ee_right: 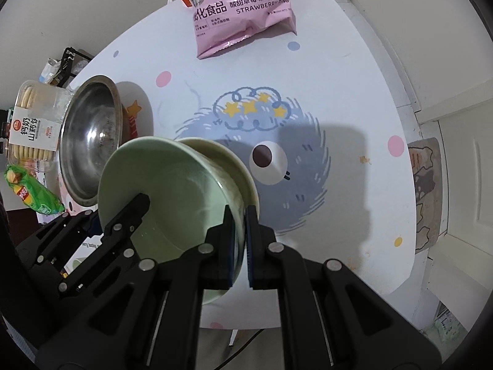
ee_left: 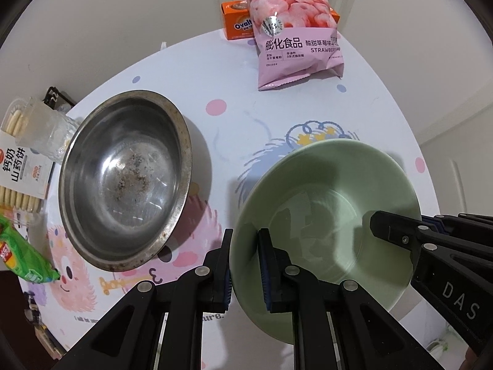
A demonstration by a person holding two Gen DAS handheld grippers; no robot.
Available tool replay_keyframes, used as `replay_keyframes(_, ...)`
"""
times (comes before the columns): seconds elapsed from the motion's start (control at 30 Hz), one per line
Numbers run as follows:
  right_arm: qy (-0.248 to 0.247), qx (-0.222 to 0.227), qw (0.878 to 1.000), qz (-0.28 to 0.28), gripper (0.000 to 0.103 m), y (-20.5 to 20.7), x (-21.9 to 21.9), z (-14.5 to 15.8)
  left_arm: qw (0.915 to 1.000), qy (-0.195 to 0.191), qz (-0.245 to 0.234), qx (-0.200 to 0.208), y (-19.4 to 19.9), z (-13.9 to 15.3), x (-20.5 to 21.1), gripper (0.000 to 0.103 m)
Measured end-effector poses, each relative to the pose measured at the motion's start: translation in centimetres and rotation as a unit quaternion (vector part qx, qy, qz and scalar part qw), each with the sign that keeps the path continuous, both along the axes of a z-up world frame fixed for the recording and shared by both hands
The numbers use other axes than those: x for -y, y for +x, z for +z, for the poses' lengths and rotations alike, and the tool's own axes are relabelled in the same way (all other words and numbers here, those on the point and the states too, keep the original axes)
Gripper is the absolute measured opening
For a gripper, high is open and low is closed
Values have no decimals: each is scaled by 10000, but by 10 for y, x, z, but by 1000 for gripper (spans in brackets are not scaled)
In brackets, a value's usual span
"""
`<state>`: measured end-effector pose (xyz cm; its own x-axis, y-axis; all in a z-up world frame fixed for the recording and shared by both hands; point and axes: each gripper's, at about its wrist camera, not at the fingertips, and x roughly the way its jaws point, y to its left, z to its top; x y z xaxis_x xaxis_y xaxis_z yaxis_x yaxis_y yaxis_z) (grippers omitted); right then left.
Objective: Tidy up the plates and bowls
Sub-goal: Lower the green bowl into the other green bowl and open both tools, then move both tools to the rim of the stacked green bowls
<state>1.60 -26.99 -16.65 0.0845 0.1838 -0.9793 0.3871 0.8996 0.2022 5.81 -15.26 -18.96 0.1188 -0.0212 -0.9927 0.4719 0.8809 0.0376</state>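
Note:
A pale green ceramic bowl (ee_left: pixel 326 203) is held tilted above the round white table, gripped from both sides. My left gripper (ee_left: pixel 245 265) is shut on its left rim. My right gripper (ee_right: pixel 238 243) is shut on its opposite rim, and it shows at the right of the left wrist view (ee_left: pixel 397 237). The bowl (ee_right: pixel 172 185) also fills the middle of the right wrist view, where the left gripper (ee_right: pixel 123 219) reaches in from the left. A worn steel bowl (ee_left: pixel 123 178) stands on the table to the left (ee_right: pixel 89 141).
A pink strawberry snack bag (ee_left: pixel 295 27) and an orange box (ee_left: pixel 237 21) lie at the far side of the table (ee_right: pixel 339 77). A clear cookie tub (ee_left: pixel 21 160), a glass (ee_left: pixel 46 129) and a green snack packet (ee_left: pixel 21 256) sit at the left edge.

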Motion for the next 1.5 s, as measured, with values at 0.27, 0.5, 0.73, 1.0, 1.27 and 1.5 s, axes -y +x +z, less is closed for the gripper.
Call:
replay_keyframes(0.27,26,-58,10000,-18,10,5,3,-8,10000,68,57,-4,2,-11,1,16)
replay_keyframes(0.5,-162,-12,9999,-33,41,7,-2,0,9998,111,27,177,-3,-10,6,28)
replay_keyframes(0.73,-312,223,9993,6,44,7,-4,17,9988,42,119,465,-1,10,5,57)
replay_keyframes(1.0,-197,482,9986,-89,56,4,-14,30,9965,-44,606,570,1,27,-19,77)
replay_keyframes(1.27,98,880,9959,160,64,8,-56,48,9830,-51,1683,733,-23,52,-110,81)
replay_keyframes(1.5,391,847,9879,1242,64,18,-143,46,9541,94,2915,677,-63,54,-215,81)
